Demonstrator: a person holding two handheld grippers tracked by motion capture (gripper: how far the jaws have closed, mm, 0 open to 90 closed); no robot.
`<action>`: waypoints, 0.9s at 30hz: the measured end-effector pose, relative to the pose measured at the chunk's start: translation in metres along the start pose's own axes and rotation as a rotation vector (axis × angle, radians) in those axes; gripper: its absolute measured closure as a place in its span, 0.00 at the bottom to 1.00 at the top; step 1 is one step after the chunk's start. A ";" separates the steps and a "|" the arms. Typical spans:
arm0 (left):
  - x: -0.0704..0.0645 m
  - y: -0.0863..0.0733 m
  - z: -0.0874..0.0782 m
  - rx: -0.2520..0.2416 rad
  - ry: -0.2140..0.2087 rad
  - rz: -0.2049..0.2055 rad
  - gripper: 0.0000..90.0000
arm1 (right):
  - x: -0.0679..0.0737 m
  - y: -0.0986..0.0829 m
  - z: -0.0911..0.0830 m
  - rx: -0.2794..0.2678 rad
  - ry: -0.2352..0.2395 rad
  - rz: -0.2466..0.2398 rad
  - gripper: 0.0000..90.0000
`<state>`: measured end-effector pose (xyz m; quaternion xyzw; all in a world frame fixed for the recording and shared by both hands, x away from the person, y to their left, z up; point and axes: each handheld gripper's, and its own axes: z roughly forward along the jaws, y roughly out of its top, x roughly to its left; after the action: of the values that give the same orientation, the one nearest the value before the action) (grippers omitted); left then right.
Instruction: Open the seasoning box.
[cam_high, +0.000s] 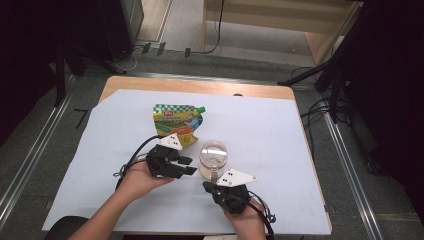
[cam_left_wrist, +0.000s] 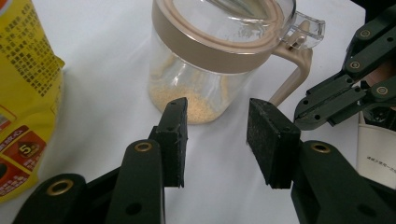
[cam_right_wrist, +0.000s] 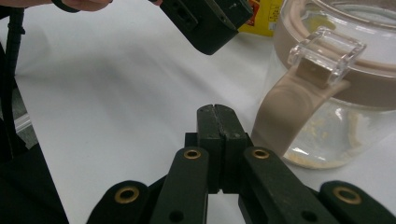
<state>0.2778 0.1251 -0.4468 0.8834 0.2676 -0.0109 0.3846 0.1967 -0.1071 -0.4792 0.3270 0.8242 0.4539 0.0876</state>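
1. The left gripper (cam_left_wrist: 217, 140) stands released at the bottom of the left gripper view, pads apart and aimed at the jar (cam_left_wrist: 212, 60) just above them, not yet touching.
2. The right gripper (cam_right_wrist: 218, 140) is clenched on nothing in the lower middle of its view, just left of the jar's tan handle (cam_right_wrist: 292, 112).
3. In the high view the jar (cam_high: 214, 159) sits centre frame, the yellow pouch (cam_high: 177, 122) up-left of it.
4. My judgement: steady the glass body with the left jaws squarely below the lid band before working the clear lid tab (cam_right_wrist: 326, 49), lest it skid.
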 end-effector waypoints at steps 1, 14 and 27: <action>0.000 0.000 0.000 0.001 0.003 0.000 0.64 | 0.000 0.000 0.000 0.001 -0.005 -0.002 1.00; 0.002 -0.001 0.000 0.001 0.006 0.006 0.62 | -0.006 -0.003 0.003 0.021 -0.023 0.012 1.00; 0.003 -0.001 -0.002 -0.014 0.014 -0.009 0.60 | -0.010 -0.005 0.001 0.023 -0.019 0.021 1.00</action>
<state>0.2796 0.1288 -0.4465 0.8796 0.2741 -0.0046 0.3887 0.2024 -0.1145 -0.4851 0.3410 0.8251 0.4421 0.0866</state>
